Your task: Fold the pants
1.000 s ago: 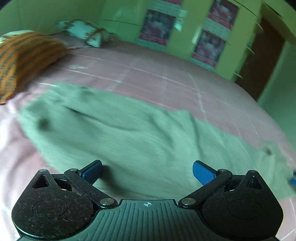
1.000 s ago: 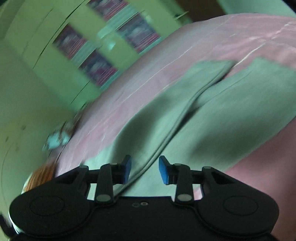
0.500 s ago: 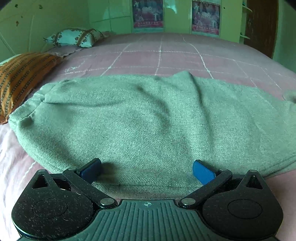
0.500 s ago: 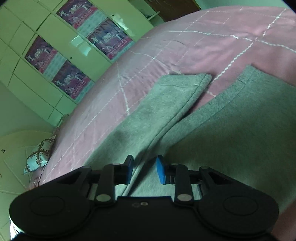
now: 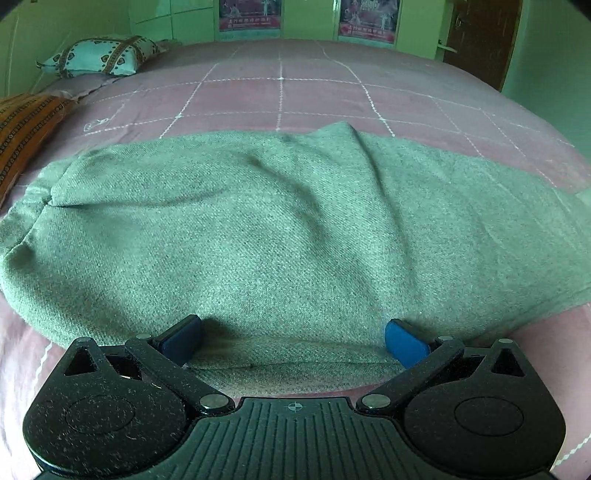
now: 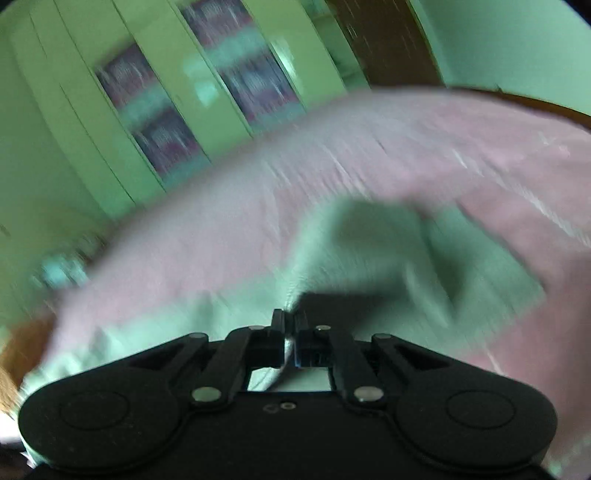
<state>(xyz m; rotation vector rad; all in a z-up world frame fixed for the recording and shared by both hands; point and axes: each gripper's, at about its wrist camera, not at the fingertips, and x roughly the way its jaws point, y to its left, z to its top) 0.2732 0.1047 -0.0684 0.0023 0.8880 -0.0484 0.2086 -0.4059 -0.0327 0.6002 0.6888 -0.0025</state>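
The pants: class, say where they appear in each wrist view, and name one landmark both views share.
Left wrist: the pants spread across the middle of the picture on the pink bedspread, reaching in between the left tool's open jaws.
Right wrist: pants, blurred, lie centre to lower right, a fold running into the shut right tool.
Shared landmark: the posters on the green wall.

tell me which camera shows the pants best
The left wrist view: the green pants lie sharp and spread across the pink bed. The right wrist view is motion-blurred, showing only a smeared part, with a fold pinched in the right gripper.
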